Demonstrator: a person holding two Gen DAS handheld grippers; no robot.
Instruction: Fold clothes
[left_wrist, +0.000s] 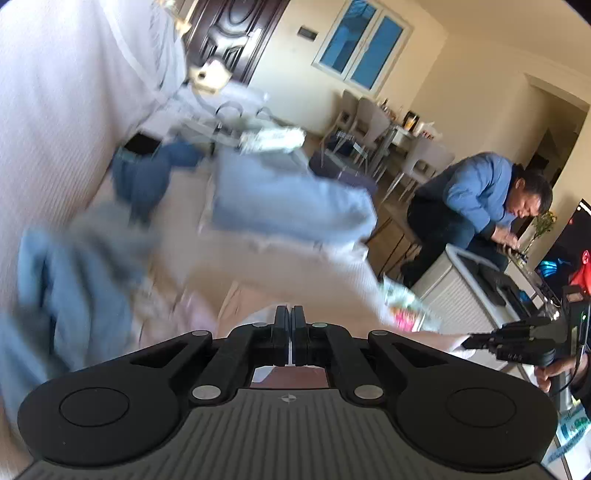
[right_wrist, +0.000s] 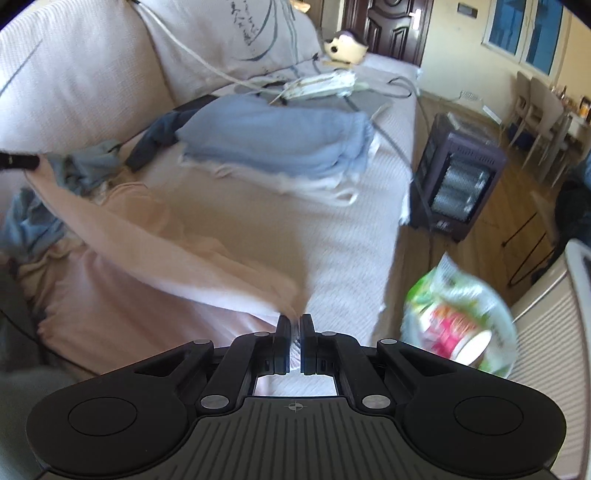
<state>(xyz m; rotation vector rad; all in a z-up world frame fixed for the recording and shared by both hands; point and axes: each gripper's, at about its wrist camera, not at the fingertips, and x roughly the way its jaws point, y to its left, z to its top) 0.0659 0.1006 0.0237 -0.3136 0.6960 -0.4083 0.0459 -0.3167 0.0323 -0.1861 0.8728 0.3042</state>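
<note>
Pink garment stretched taut over the sofa, pinched at both ends. Right tongs closed on its near corner, left tongs closed on its other edge. Folded blue stack lies behind it on the seat.

left wrist: low, tilted | right wrist: above | shared: sofa
</note>
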